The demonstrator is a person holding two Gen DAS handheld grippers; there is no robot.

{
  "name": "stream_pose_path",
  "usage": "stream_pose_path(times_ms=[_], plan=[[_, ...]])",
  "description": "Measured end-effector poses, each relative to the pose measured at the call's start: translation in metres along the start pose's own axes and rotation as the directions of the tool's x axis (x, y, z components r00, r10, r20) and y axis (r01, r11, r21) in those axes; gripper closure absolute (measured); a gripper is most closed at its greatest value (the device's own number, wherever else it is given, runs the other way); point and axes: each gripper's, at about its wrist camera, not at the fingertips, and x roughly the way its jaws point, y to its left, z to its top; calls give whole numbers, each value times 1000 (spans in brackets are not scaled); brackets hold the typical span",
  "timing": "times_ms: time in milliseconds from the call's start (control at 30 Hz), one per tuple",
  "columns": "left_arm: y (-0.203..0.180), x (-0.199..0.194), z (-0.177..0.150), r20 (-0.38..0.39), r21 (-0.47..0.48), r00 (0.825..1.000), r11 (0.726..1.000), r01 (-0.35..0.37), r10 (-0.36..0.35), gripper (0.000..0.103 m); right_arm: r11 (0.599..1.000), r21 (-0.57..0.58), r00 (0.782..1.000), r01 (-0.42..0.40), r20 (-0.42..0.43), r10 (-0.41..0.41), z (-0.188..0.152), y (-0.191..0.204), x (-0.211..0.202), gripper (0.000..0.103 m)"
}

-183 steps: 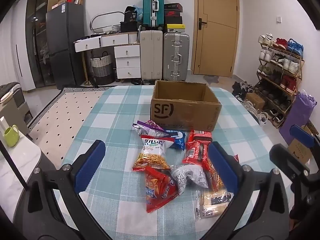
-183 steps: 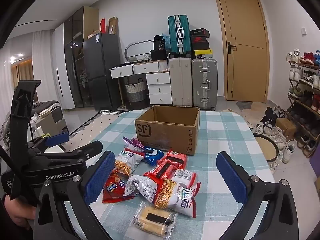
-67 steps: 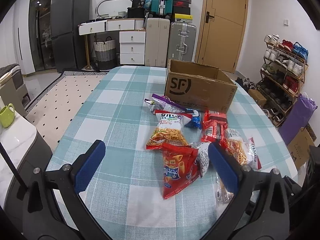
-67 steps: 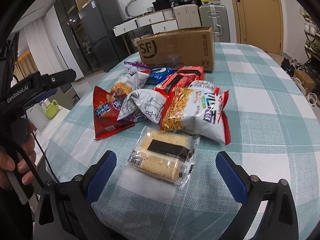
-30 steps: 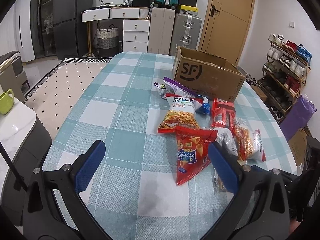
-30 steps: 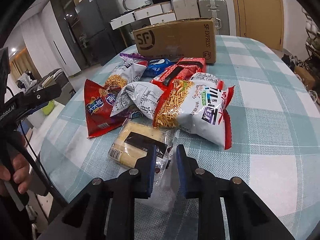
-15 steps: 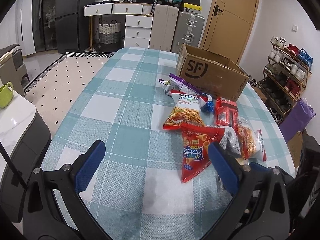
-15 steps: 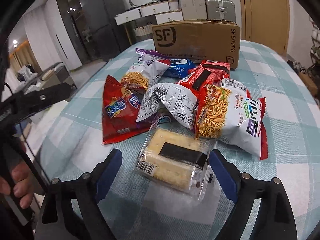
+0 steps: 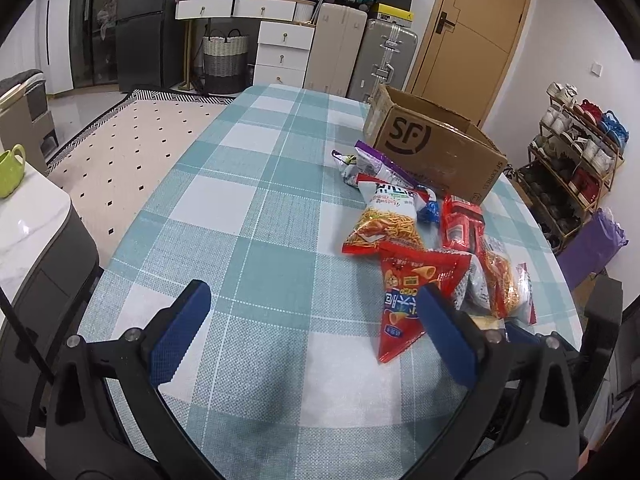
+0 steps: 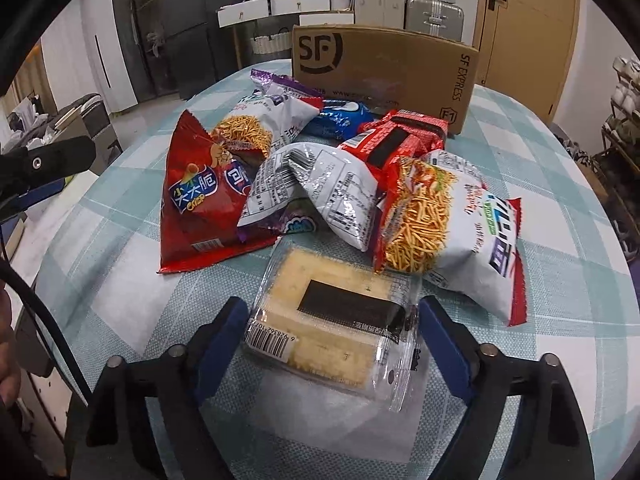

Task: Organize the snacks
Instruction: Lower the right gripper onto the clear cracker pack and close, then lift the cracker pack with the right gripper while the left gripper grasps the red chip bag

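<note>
A pile of snack bags lies on the teal checked table (image 9: 256, 216) in front of an open brown SF cardboard box (image 10: 384, 68), which also shows in the left wrist view (image 9: 432, 148). Nearest in the right wrist view is a clear pack of crackers (image 10: 332, 324). My right gripper (image 10: 332, 334) is open, its blue pads either side of the cracker pack, close to its edges. Behind it lie a red crisp bag (image 10: 200, 196), a silver-backed bag (image 10: 320, 192) and a noodle-snack bag (image 10: 448, 224). My left gripper (image 9: 312, 328) is open and empty over bare cloth, left of the red crisp bag (image 9: 408, 292).
Suitcases (image 9: 360, 52), white drawers (image 9: 280, 44) and a wooden door (image 9: 476, 28) stand behind the table. A shoe rack (image 9: 580, 160) is on the right. A grey cabinet with a green mug (image 9: 10, 170) is on the left.
My right gripper shut near the cracker pack a second ago, then opened wide and has now moved forward so its pads flank the pack. The left gripper drifted slightly left.
</note>
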Motion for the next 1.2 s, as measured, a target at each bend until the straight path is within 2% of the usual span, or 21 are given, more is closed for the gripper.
stream_pose_path(times_ms=[300, 533, 700, 833, 933, 1200], plan=[[-4, 2, -5, -10, 4, 1000, 1000, 11, -11, 1, 998, 34, 998, -56, 38, 55, -7, -15, -14, 36], [-12, 7, -9, -31, 27, 999, 999, 19, -18, 1, 988, 69, 989, -135, 67, 131, -10, -25, -20, 37], [-25, 14, -11, -59, 52, 996, 996, 75, -72, 1, 979, 59, 974, -196, 124, 188, -12, -29, -36, 37], [-36, 26, -11, -103, 62, 986, 989, 136, -129, 1, 971, 61, 961, -232, 171, 219, -15, -37, -49, 37], [-45, 38, -10, -121, 66, 984, 988, 137, -128, 1, 960, 77, 947, -270, 204, 250, -16, -47, -59, 37], [-52, 73, -3, -174, 0, 975, 990, 144, -142, 3, 954, 75, 928, -290, 266, 261, -19, -66, -77, 37]])
